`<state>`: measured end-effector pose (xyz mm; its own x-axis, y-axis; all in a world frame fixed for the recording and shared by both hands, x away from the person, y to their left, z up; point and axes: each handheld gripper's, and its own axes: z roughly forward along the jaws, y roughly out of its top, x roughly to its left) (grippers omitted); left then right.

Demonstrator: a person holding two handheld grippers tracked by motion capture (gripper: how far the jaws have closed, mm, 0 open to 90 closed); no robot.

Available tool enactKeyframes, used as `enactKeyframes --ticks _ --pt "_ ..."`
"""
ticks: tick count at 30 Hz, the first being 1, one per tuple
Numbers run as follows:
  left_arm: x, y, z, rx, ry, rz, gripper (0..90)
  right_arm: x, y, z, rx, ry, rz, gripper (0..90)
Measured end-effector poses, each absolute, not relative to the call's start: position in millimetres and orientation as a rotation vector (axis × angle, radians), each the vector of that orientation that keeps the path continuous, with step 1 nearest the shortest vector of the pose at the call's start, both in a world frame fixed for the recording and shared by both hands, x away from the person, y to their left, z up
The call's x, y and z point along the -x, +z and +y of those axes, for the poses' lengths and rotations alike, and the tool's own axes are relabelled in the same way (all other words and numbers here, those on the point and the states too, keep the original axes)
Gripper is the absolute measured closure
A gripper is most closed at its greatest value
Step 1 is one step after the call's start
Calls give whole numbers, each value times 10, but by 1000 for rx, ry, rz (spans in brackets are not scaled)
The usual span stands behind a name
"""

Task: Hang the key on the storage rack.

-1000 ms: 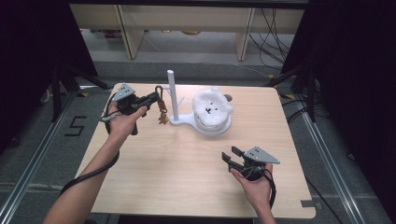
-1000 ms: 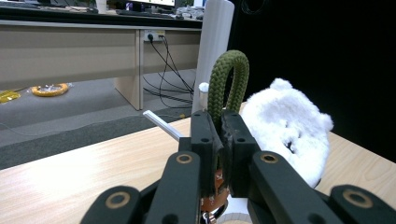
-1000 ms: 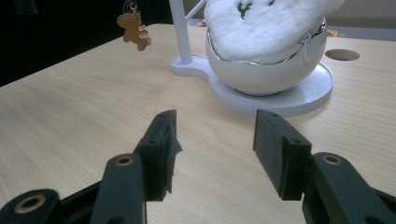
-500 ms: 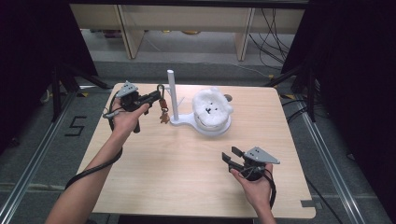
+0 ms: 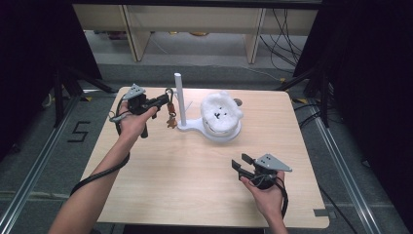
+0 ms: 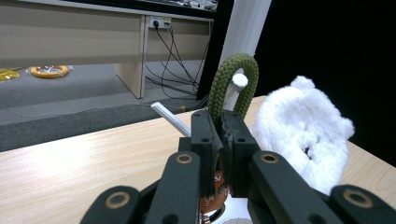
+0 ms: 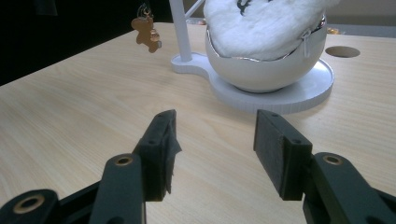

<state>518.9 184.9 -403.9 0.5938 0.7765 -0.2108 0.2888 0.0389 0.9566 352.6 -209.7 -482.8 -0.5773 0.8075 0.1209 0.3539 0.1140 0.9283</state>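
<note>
left gripper point(image 6: 217, 135) clamped on green loop point(image 6: 232, 81) | right gripper point(image 7: 215, 144) wide, empty

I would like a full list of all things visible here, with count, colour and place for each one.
table: one, light wood, centre.
stand with upright post: one, white, back middle of the table.
bowl: one, white, on the stand's round base.
plush toy: one, white, in the bowl.
rope loop: one, green, pinched in the left gripper, beside the post.
charm: one, brown, hanging under the loop.
shelving: beige, behind the table.
left gripper: black, shut on the loop.
right gripper: black, open, near right front.
</note>
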Motion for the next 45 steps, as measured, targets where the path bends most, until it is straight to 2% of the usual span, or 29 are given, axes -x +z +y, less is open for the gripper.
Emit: enactKeyframes --ticks 35,45 --pt "-5269 -4109 1705 -1617 543 917 833 -3514 -4855 -2064 -1175 1467 1991 497" --pt "-5266 -4160 1710 -1663 547 910 786 -3514 -4857 -2074 -1181 1480 1989 496"
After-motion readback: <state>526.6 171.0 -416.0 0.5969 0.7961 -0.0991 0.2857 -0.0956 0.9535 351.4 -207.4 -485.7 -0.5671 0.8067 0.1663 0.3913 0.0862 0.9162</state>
